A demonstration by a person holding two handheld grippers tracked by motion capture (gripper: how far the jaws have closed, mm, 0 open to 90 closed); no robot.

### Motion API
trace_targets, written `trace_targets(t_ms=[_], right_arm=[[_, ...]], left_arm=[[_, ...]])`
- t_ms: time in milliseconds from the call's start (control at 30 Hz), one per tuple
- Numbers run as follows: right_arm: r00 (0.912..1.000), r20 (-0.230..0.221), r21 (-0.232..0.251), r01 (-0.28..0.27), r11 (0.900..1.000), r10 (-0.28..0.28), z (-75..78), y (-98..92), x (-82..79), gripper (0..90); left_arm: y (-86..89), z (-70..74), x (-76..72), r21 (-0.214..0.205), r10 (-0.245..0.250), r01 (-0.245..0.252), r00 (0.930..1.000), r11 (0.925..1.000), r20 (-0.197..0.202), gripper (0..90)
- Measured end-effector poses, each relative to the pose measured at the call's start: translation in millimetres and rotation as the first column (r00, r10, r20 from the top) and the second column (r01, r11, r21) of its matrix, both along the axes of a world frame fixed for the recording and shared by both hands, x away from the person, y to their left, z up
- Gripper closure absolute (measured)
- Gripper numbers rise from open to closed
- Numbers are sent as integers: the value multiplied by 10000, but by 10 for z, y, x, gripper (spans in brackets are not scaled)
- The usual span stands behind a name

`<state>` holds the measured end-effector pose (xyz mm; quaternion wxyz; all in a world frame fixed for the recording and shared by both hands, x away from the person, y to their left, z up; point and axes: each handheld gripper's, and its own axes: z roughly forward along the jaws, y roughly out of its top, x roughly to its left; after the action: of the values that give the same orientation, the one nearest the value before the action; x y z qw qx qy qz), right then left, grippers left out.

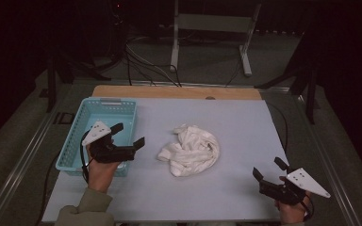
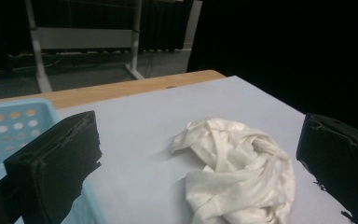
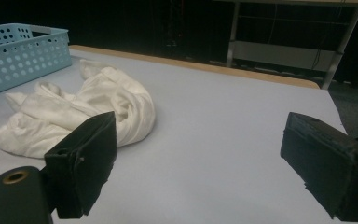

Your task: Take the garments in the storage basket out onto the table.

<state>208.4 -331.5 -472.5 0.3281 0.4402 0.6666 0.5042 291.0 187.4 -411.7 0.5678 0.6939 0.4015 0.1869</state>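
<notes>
From the high view, the crumpled white cloth [image 1: 190, 150] lies mid-bench, apart from both wide-open, empty tools, the left tool [image 1: 131, 135] over the blue basket [image 1: 78, 127] and the right tool [image 1: 269, 171] near the bench's [image 1: 245, 122] right front corner. In the left gripper view the cloth [image 2: 235, 170] sits between the spread jaws, so a likely pickup wants a low pinch on a thick fold. In the right gripper view the cloth [image 3: 81, 112] lies left of the jaws, the basket [image 3: 21, 51] behind it, nothing between.
</notes>
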Motion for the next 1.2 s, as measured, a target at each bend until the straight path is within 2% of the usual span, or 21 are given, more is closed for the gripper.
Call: trace_targets(t_ms=[333,567,633,800,1200], right_arm=[[10000,30,-9,-13,10000,13,0,2,-2,109],[10000,59,2,-30,10000,30,3,1,-5,109],[10000,70,2,-32,10000,32,4,1,-5,109],[10000,84,7,-46,10000,46,5,-1,-5,109],[9999,92,22,-78,10000,78,10,-2,-10,109]], left_arm=[[237,-108,-147,78,454,-454,9990,9989,46,3],[349,-136,-235,230,810,-813,9966,9964,149,2],[380,-137,-252,148,911,-914,9957,9957,174,2],[444,-146,-283,394,1118,-1133,9930,9928,386,2],[563,-188,-320,142,1211,-1216,9920,9925,350,2]])
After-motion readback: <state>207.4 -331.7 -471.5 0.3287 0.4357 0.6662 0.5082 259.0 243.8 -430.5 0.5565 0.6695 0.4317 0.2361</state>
